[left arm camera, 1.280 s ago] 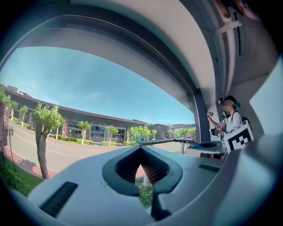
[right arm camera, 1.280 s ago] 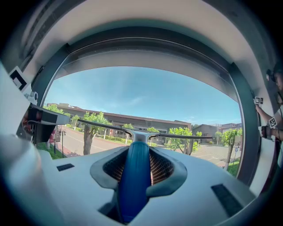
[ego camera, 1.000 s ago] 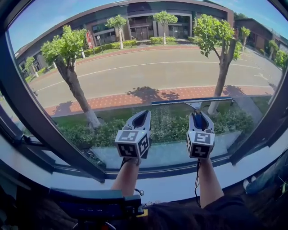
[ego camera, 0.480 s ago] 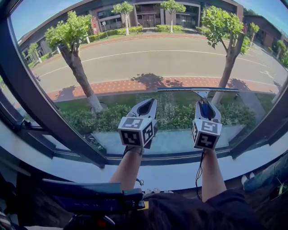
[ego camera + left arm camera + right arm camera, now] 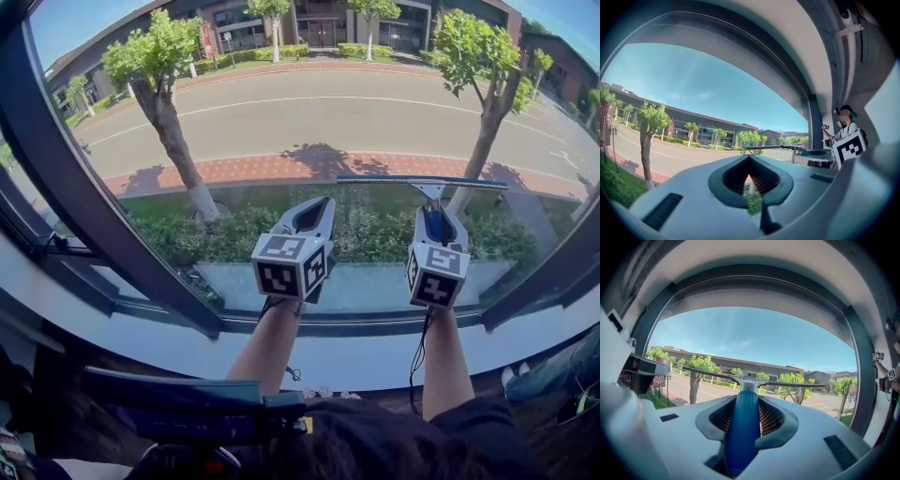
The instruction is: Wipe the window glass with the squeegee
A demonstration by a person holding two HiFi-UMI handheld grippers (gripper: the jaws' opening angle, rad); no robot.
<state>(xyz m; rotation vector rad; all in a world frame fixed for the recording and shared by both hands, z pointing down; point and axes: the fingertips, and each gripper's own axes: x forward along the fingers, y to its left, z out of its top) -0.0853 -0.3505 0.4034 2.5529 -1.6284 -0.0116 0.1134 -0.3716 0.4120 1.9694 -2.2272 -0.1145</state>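
Note:
The squeegee's blue handle [image 5: 437, 226] sits in my right gripper [image 5: 438, 217], which is shut on it. Its thin dark blade [image 5: 422, 180] lies level against the window glass [image 5: 281, 112], above both grippers. In the right gripper view the handle [image 5: 742, 427] runs up between the jaws of the right gripper [image 5: 745, 401] to the blade [image 5: 750, 379]. My left gripper [image 5: 311, 214] hovers left of the squeegee, shut with nothing in it. In the left gripper view the left gripper [image 5: 750, 158] points at the glass, with the blade [image 5: 773, 147] off to its right.
A dark window frame [image 5: 75, 187] slants down the left, and another post [image 5: 548, 267] stands at the right. A pale sill [image 5: 356, 361] runs below the glass. Outside are trees, a hedge and a road. A person [image 5: 844, 126] stands by the right-hand frame.
The right gripper has pushed the squeegee up the glass, so the blade now sits higher against the scene outside. The left gripper has risen alongside it.

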